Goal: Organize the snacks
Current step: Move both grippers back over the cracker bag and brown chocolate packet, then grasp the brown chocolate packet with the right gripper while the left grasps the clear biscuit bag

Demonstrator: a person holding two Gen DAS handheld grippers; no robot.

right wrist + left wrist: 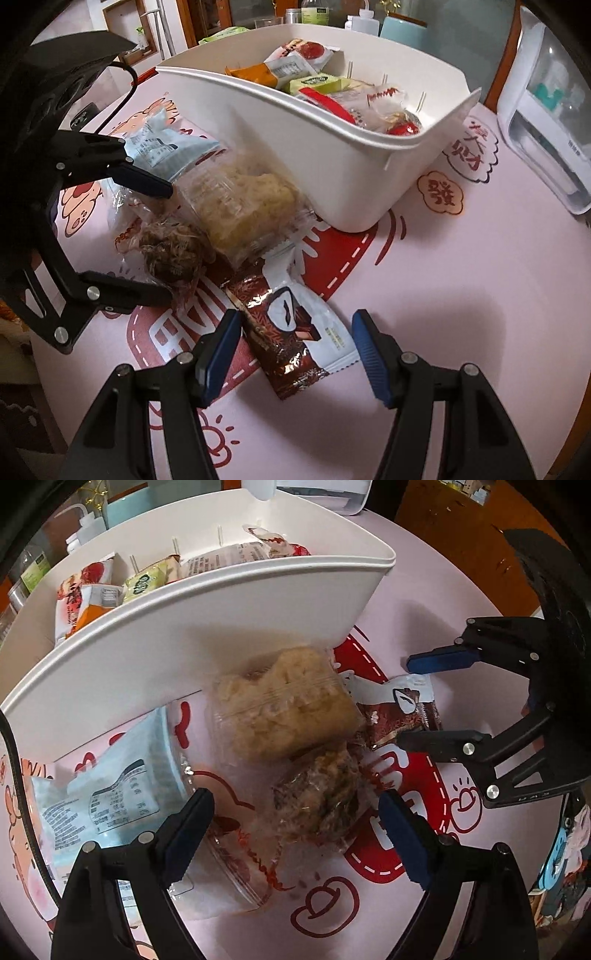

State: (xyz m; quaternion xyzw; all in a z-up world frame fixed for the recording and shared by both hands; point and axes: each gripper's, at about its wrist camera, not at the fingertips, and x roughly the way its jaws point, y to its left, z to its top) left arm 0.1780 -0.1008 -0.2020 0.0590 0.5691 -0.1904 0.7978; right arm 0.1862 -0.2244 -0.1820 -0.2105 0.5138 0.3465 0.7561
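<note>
L gripper (295, 819) jaws apart over dark bun pack (317, 797); R gripper (291, 350) apart astride choc bar (291, 328). Close mid-pack, gently, lift clear, drop in bin (332, 177).

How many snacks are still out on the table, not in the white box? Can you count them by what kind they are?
Clear-wrapped pale yellow cake: 1
Clear-wrapped dark brown cake: 1
Brown-and-white chocolate bar packet: 1
Light blue packet: 1
Total on the table: 4

The snacks inside the white box overlap too much to count.
</note>
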